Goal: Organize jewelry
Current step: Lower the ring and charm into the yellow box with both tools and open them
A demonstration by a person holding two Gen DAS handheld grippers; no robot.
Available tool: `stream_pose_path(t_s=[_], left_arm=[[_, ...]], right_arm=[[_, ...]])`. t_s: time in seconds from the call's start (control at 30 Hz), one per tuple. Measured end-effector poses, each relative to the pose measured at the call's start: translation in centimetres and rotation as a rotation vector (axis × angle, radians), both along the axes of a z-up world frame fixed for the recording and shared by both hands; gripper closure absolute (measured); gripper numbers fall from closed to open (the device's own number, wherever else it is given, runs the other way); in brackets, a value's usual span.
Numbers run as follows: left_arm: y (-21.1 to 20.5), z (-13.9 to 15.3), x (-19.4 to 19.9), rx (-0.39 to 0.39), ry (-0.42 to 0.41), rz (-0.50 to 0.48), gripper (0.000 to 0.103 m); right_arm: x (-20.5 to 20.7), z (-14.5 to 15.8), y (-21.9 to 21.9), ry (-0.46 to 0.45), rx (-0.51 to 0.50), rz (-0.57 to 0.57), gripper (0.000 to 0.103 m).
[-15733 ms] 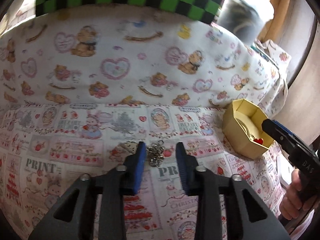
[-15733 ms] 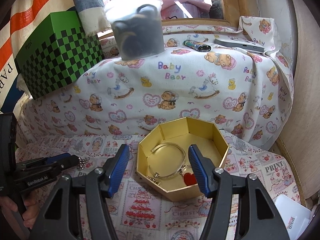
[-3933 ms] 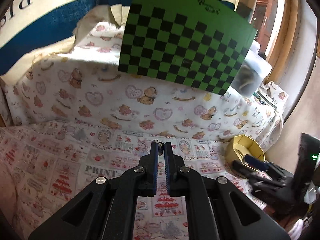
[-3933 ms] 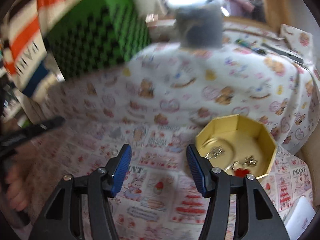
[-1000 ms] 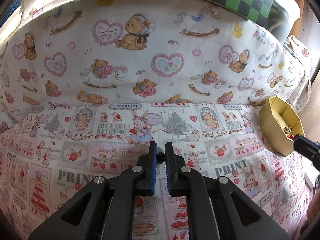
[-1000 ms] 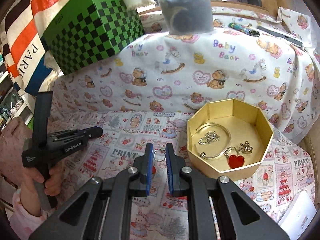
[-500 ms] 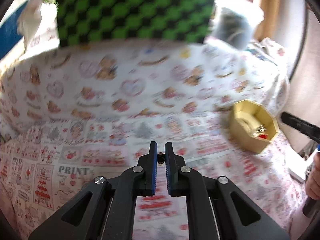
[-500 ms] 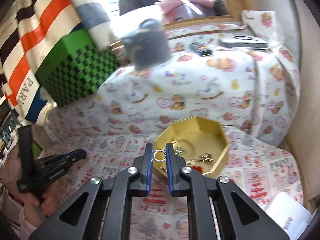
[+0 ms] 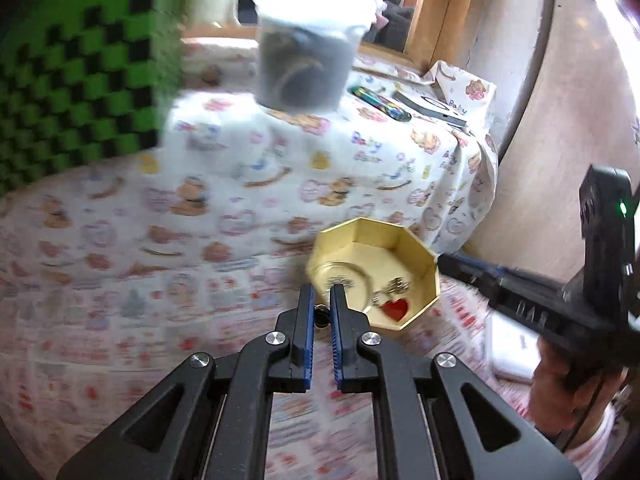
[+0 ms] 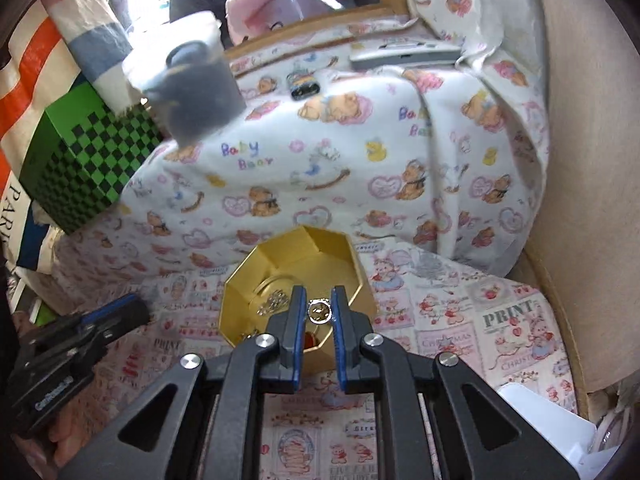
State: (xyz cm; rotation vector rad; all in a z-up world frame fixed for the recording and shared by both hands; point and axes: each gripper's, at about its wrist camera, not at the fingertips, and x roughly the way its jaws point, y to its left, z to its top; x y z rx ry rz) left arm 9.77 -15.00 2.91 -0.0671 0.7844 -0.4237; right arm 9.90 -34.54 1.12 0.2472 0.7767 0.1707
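My right gripper [image 10: 319,312] is nearly closed, its blue-lined jaws pinching a small silver ring [image 10: 319,311] at the fingertips. The ring stands upright with its open face toward my camera, and it hangs over the near side of the gold octagonal box [image 10: 362,276]. Inside that box lie a thin bangle [image 9: 347,278], a silver chain cluster [image 10: 273,303] and a red heart charm [image 9: 395,308].

My left gripper [image 9: 320,312] is also nearly shut, gripping a small dark, gold-edged piece [image 9: 320,317] deep between the jaws; I cannot tell what it is or which way it points. Its tips sit just beside the box's near-left wall.

The box rests on a printed cloth [image 10: 504,320] where I can read "PRINT" and "CHRISTMAS". Behind it a draped white cloth [image 10: 304,168] reads "Baby Bear". A green and black checkered box [image 10: 84,160] stands to the left, beside a striped bag [image 10: 16,196] lettered "PAR". A lidded translucent tub [image 9: 308,52] sits on the raised cloth, blurred.
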Motion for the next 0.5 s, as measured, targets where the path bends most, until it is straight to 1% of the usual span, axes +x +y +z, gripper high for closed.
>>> stream_pose_path(t_s=[0.13,0.17,0.23,0.33,0.5], left_arm=[[-1.7,-1.0,1.4,-0.012,0.027,-0.016,0.096],[-1.9,-1.3,1.8,-0.025,0.039,-0.022,0.096],[-2.1,-1.9,2.3,-0.030,0.055,-0.025,0.096],[-2.5,-2.7,2.7,-0.004,0.062,-0.005,0.096],[-2.2,-3.5,3.2,-0.034,0.086,0.000,0.096]], right_arm=[[0.2,-0.3,0.1,0.014,0.005,0.023,0.092],[0.2,-0.4,0.2,0.019,0.006,0.026,0.092],[0.3,-0.5,0.3,0.029,0.003,0.033,0.092],[0.2,-0.7,0.5,0.039,-0.002,0.034,0.091],[0.4,-1.0,0.7,0.052,-0.009,0.041,0.091]])
